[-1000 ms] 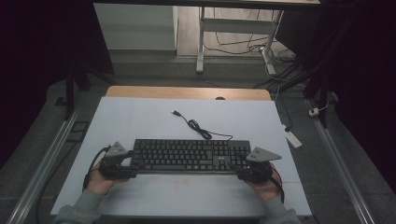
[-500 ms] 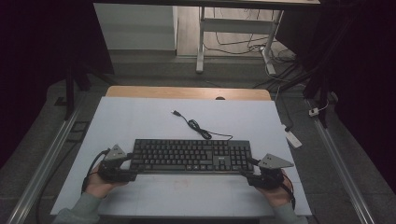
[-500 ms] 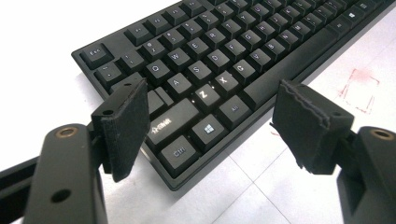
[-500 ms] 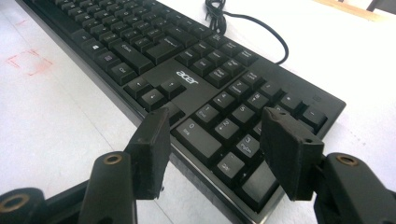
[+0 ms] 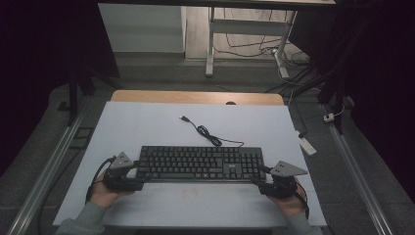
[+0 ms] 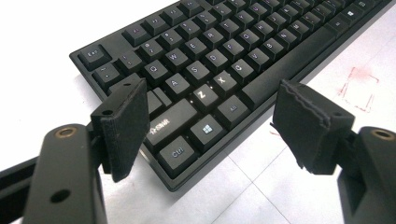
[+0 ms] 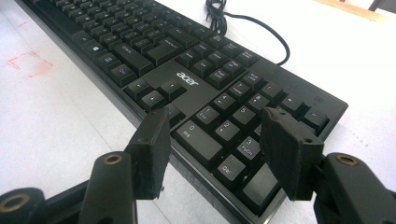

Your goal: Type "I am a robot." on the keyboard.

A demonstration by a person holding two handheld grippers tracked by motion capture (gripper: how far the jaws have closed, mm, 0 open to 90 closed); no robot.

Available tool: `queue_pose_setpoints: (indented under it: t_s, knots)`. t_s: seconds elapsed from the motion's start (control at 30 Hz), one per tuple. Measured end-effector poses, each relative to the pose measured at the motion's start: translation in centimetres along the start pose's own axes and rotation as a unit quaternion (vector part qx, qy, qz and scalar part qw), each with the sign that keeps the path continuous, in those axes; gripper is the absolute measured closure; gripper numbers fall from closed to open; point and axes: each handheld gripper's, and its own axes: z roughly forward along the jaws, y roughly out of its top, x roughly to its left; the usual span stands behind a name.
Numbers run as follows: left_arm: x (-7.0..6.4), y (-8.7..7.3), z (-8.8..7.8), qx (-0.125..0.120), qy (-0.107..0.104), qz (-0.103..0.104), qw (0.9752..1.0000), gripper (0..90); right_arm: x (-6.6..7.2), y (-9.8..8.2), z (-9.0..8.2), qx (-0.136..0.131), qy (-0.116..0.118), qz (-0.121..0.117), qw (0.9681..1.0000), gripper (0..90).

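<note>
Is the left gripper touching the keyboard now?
Cannot tell. In the left gripper view the left gripper stands open around the keyboard corner, but no contact or gap shows plainly.

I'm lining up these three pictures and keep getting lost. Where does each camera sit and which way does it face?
High view: above the person's side, looking forward and down on the table; both hands, sleeves and grippers show.
Left gripper view: rides the left gripper, facing the keyboard's Ctrl corner between open jaws.
Right gripper view: rides the right gripper, facing the number-pad corner.
All three show the keyboard.
</note>
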Motion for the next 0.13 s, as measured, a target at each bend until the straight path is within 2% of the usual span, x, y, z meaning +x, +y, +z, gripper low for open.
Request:
queue_pose_setpoints:
  t_s: [0.13]
  knots:
    - [0.01, 0.00, 0.00, 0.000, 0.001, 0.001, 1.0000, 27.2, 0.02, 0.01, 0.01, 0.001, 0.001, 0.000, 1.0000, 43.3]
